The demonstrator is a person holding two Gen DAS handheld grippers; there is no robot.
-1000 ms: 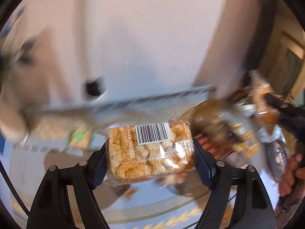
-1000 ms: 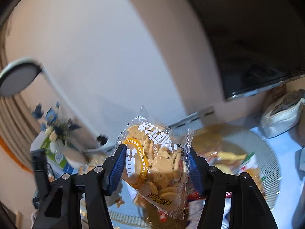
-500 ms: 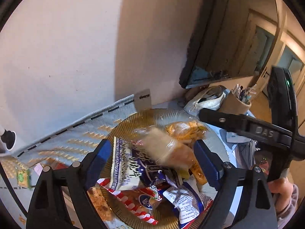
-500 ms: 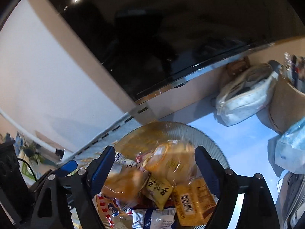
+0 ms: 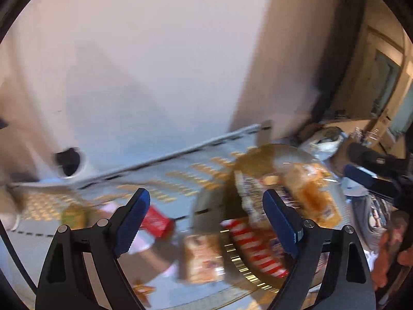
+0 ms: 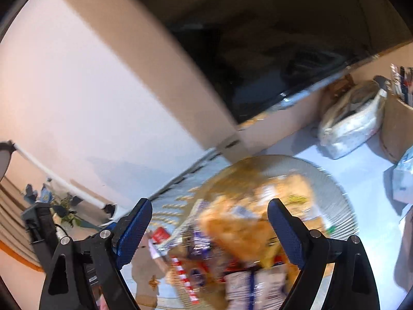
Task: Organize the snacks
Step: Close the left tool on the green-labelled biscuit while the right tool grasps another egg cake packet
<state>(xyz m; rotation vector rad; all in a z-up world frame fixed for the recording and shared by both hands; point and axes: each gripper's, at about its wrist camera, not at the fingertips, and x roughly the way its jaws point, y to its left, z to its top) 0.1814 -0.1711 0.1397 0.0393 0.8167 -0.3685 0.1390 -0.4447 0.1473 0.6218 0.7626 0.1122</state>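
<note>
Left hand-held gripper (image 5: 204,222) & right hand-held gripper (image 6: 209,230) both spread wide, nothing gripped, above snack packets (image 6: 240,230) heaped on plate (image 6: 335,196).

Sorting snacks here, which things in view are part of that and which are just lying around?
Part of the job: snack packets, glass plate, red packet on the tablecloth.
Lying about: white pouch, brown box, lamp.

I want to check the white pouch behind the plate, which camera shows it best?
The right wrist view: the white pouch lies whole and fairly sharp at the wall beyond the plate. The left wrist view shows only a small, blurred part.
</note>
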